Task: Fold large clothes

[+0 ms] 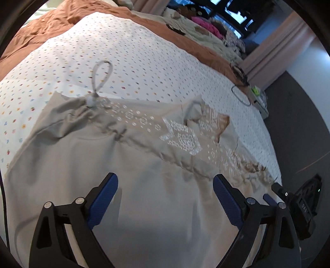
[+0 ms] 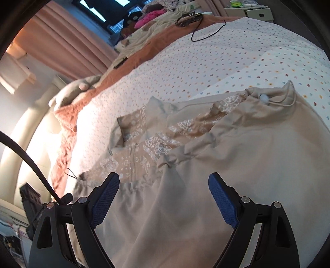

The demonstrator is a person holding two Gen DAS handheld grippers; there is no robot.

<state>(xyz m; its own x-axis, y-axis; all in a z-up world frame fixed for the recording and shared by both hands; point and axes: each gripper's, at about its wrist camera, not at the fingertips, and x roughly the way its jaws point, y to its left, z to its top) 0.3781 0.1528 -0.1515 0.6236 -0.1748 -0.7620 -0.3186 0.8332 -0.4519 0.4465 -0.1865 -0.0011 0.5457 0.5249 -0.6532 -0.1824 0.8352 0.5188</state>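
**Op:** Jaws spread wide on both sides, nothing between them. My left gripper [image 1: 165, 198] hangs over plain beige cloth, blue pads [image 1: 105, 200] clear of it as far as I can tell. My right gripper [image 2: 164, 198] is the same, wide apart and holding nothing.

**QA:** Where's the task item?

**Op:** Beige garment [image 1: 127, 177] lies spread on the bed, filling the lower half of both wrist views. Just past the jaws runs a gathered seam, then a tan band with white printed patterns [image 1: 183, 140]. A grey drawstring loop [image 1: 101, 72] with a pale round toggle sits at the garment's upper left corner in the left view, lying on the sheet. In the right view the same garment [image 2: 237, 165] shows the toggle [image 2: 264, 98] at upper right.

**QA:** Underneath?

**Op:** White dotted sheet [image 1: 144, 61] under the garment, on top of a rust-brown quilt [image 1: 51, 22].

**QA:** Further back?

**Op:** Black cable [image 2: 206, 35] on the sheet's far part, a pile of clothes with a pink item [image 2: 152, 15] beyond, pink curtains [image 2: 61, 45] and a dark window behind. I also see my right gripper [image 1: 297, 206] at the left view's right edge.
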